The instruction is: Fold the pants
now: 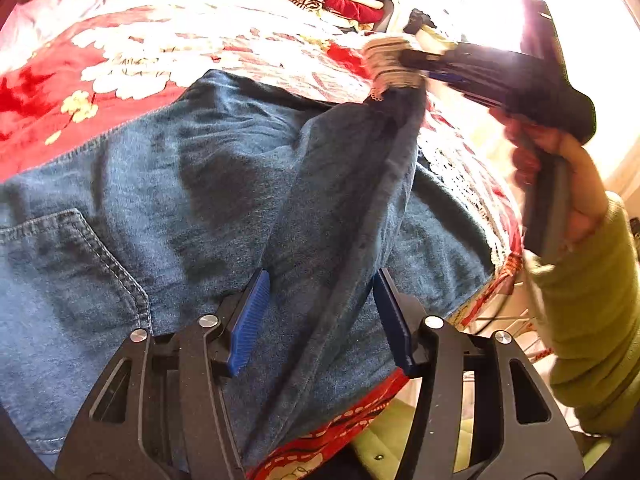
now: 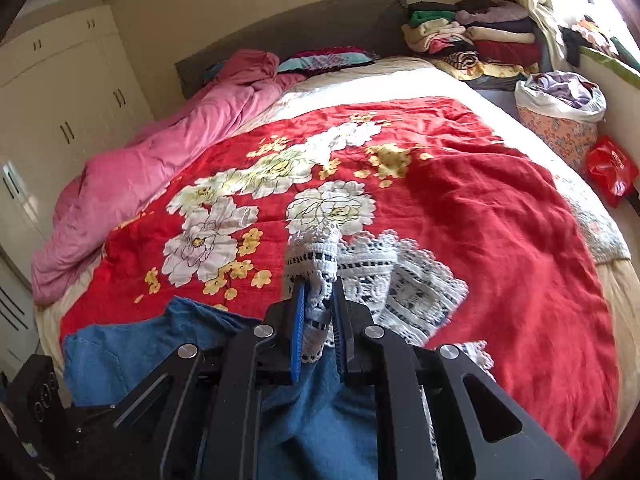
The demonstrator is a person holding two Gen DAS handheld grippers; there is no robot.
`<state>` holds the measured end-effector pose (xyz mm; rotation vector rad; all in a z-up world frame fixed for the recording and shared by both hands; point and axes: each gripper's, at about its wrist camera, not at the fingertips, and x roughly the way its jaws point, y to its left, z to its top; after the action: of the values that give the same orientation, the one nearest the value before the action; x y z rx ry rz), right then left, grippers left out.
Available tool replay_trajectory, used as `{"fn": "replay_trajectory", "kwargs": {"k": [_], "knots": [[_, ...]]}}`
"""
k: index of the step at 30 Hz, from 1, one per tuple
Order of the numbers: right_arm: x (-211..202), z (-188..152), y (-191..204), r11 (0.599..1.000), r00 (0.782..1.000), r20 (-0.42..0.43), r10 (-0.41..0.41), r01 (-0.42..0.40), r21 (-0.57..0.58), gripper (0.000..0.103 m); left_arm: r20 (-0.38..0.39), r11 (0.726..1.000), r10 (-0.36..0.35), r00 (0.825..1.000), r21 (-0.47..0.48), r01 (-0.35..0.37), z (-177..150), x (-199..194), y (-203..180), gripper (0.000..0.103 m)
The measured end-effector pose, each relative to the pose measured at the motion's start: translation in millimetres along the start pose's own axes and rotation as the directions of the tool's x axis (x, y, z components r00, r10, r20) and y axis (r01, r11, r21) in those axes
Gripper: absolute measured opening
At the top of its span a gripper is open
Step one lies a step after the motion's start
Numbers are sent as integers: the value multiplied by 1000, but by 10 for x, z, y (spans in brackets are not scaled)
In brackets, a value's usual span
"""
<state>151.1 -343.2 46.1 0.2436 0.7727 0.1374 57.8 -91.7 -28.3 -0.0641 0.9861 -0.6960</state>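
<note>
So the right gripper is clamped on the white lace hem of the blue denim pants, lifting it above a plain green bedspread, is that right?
Not quite: the bedspread is red with white and yellow flowers, not plain green. The rest holds: the right gripper is clamped on the white lace hem of the blue denim pants, as the right wrist view shows.

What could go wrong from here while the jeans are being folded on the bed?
1. The right gripper pinches only the white lace hem of the jeans; the thin trim may slip out or tear under the leg's weight.
2. The left gripper stands open around the raised fold, pads not pressing, so the denim may slide off the bed edge.
</note>
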Motion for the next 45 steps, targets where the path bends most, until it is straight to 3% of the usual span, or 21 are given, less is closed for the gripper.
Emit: {"fn": "replay_trajectory", "kwargs": {"k": [2,3,6,11,17,19,21,22,24,25,26,27,33,37,45], "knots": [[-201,-62,-133,999,1000,21,5,-6,52,12,2,1000,10,1000,22,-10,6,15,-36,12],[-308,-106,-213,996,1000,26,10,-12,84,12,0,999,8,1000,33,-8,-3,7,-61,6],[-526,-269,-395,987,1000,19,12,-15,161,12,-1,997,16,1000,69,-16,6,-1,-110,3],[-862,-755,-598,965,999,-35,3,6,261,12,10,993,43,999,112,-44,-16,-79,-171,3],[-905,-1244,-715,953,991,-125,36,3,301,15,-7,988,70,998,136,-68,17,32,-169,3],[-905,-1276,-759,949,991,-124,56,-15,314,20,-13,987,79,997,142,-77,2,48,-169,3],[-913,-1260,-788,946,993,-104,59,-22,324,35,-18,986,84,996,145,-81,-6,55,-168,1],[-911,-1242,-817,944,993,-95,69,-35,328,35,-19,986,84,996,148,-81,-9,53,-172,0],[-886,-1218,-875,938,994,-82,74,-41,344,35,-20,985,83,996,154,-79,-12,48,-180,0],[-851,-1204,-898,936,993,-81,83,-49,348,31,-21,984,84,996,159,-80,-13,46,-184,0],[-843,-1195,-908,937,993,-77,84,-52,347,17,-20,984,86,996,161,-82,-13,37,-185,0],[-846,-1189,-903,939,993,-78,86,-54,339,15,-18,984,83,996,161,-79,-13,20,-184,0],[-1111,-1161,-805,952,992,-63,108,-85,295,15,-1,981,70,998,184,-68,-103,-190,-214,0],[-1279,-1293,-761,958,989,-115,95,-60,279,15,-16,981,55,998,186,-51,-209,-243,-229,0],[-1065,-1605,-849,954,976,-213,43,23,298,15,-79,979,66,995,196,-49,-269,-94,-214,1]]}}
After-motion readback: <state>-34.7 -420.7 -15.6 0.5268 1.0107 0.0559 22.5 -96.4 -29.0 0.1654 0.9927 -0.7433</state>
